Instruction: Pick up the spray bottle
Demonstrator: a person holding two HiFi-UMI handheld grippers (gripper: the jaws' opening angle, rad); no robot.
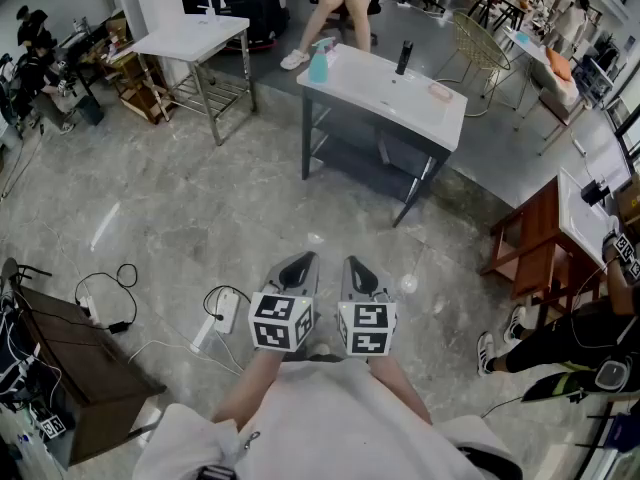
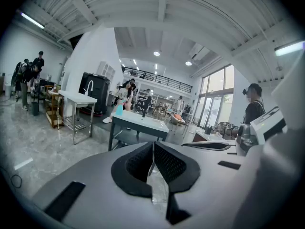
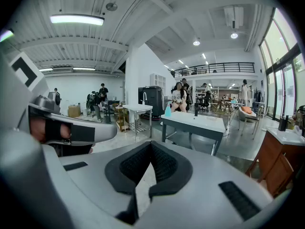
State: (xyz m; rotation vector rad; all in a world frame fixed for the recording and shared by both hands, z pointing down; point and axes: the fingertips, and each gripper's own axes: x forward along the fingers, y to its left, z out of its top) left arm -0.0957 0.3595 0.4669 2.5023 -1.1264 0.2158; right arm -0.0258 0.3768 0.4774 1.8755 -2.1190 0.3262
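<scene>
1. Jaws on both the left gripper [image 2: 153, 146] and the right gripper [image 3: 151, 146] are pressed together, holding nothing.
2. Both hang side by side over the floor [image 1: 180, 218], well apart from the white tabletop [image 1: 380, 93].
3. At the tabletop's far left corner stands the teal spray bottle [image 1: 318, 64], too small for its nozzle to be made out.
4. In the head view the marker cubes [image 1: 281, 321] hide the gripper handles.

Bare floor [image 1: 200, 208] runs ahead to white table [image 1: 370, 93]. Flanks: cables [image 1: 105, 288] and dark cabinet [image 1: 75, 358] left, wooden stand [image 1: 530, 233] right. At table's corner the spray bottle [image 1: 318, 65], black bottle [image 1: 403, 58] well apart.
</scene>
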